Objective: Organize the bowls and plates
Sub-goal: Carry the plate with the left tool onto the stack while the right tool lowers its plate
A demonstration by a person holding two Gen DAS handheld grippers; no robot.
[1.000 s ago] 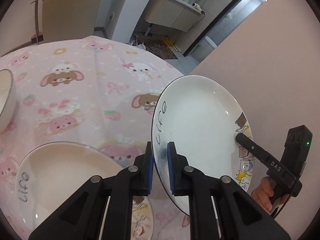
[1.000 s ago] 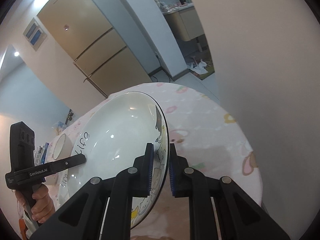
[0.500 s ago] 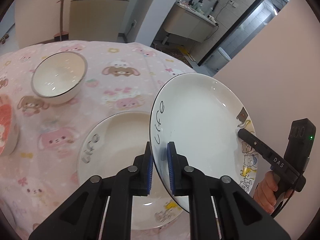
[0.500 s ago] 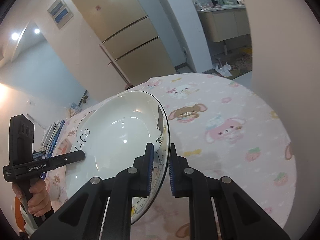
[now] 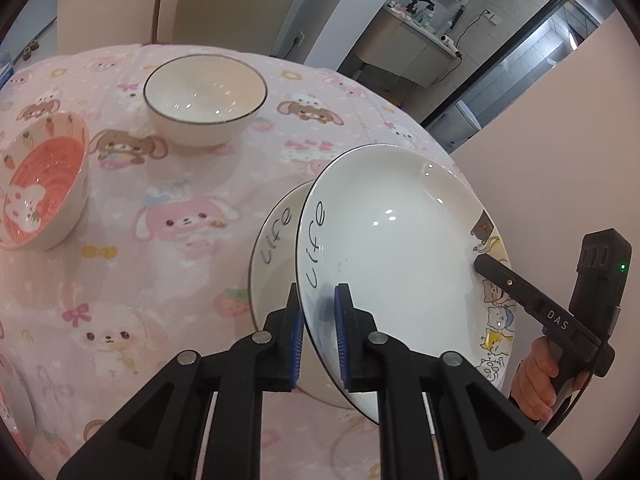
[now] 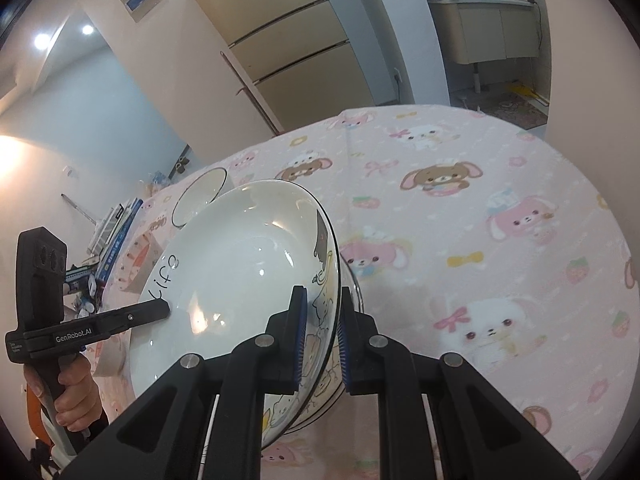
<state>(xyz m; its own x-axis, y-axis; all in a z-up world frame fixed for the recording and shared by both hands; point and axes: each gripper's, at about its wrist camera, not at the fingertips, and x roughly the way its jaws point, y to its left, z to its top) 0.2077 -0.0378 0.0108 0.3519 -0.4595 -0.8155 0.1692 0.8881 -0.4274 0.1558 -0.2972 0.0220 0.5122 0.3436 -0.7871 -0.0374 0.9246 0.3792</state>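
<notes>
A: Both sets of tongs are on one dish here. The left tongs (image 5: 318, 336) are nipped down on the near rim of the lifted plate (image 5: 400, 248), by the scrawled lettering, pads on either face, jaws barely apart.

B: And the right tongs (image 6: 322, 336) pinch the opposite rim, over the cartoon cats. Same story: closed to the thickness of the china, nothing else in them.

A: Where is the plate sitting?

B: It isn't. It hangs tilted in the air above the tabletop (image 5: 180, 264), near the tabletop's right edge, and directly over a matching second plate (image 5: 276, 256) that lies flat on the cloth.

A: So stacking, I'd guess. How will it handle?

B: Glazed ceramic: stiff, fairly weighty for a rim pinch, slick under rubber pads, and it'll chip if it claps down on its twin. Two opposed rim grips are the sensible hold, since the thin edge is the only thing those narrow jaws can close on.

A: Other crockery?

B: A white bowl (image 5: 205, 100) with a dark rim toward the far edge, and a pink bunny bowl (image 5: 42, 180) at the left edge. Both sit well apart from the plates.

A: Level it first, then lower gently, I'd say.
</notes>
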